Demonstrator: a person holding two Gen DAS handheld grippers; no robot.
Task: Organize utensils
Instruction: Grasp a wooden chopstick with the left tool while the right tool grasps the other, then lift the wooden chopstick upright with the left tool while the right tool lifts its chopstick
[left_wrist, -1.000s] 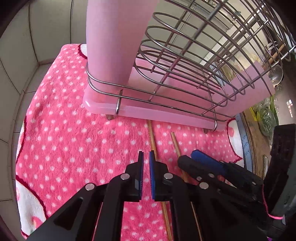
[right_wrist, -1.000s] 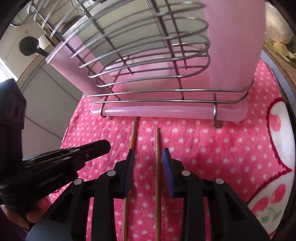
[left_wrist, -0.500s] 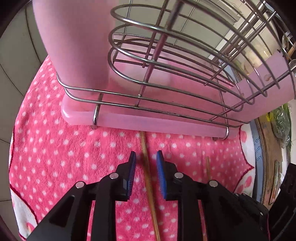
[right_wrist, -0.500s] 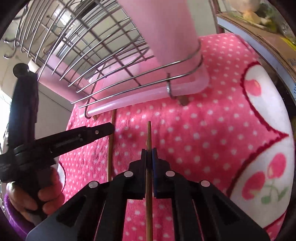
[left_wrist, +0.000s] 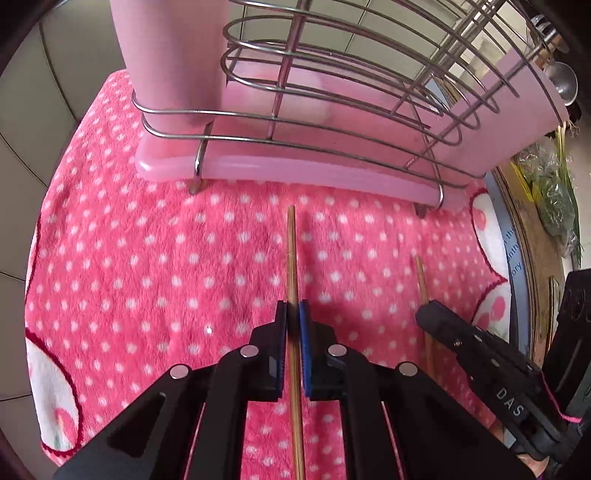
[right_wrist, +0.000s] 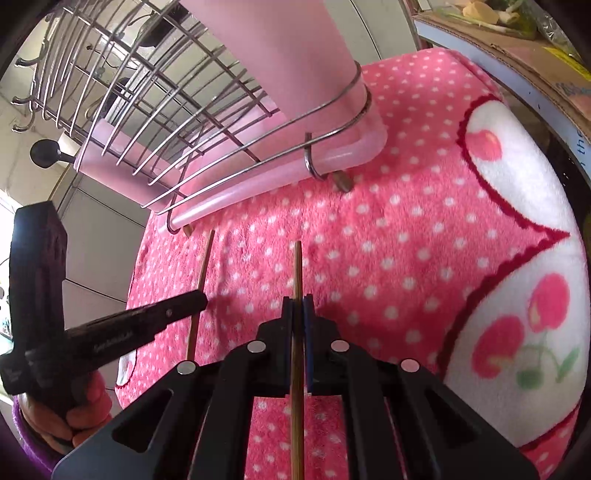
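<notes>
From the left wrist, the left tool (left_wrist: 291, 314) is clamped on one chopstick (left_wrist: 291, 258), its tip pointing at the wire rack (left_wrist: 332, 122) on the dotted towel (left_wrist: 147, 258); lifting it level should keep it from pivoting in the pads. From the right wrist, the right tool (right_wrist: 297, 310) is clamped on the other chopstick (right_wrist: 297, 273). Open towel lies rightward; the rack's base rim (right_wrist: 258, 177) and the left tool (right_wrist: 140, 325) crowd the other side.
</notes>
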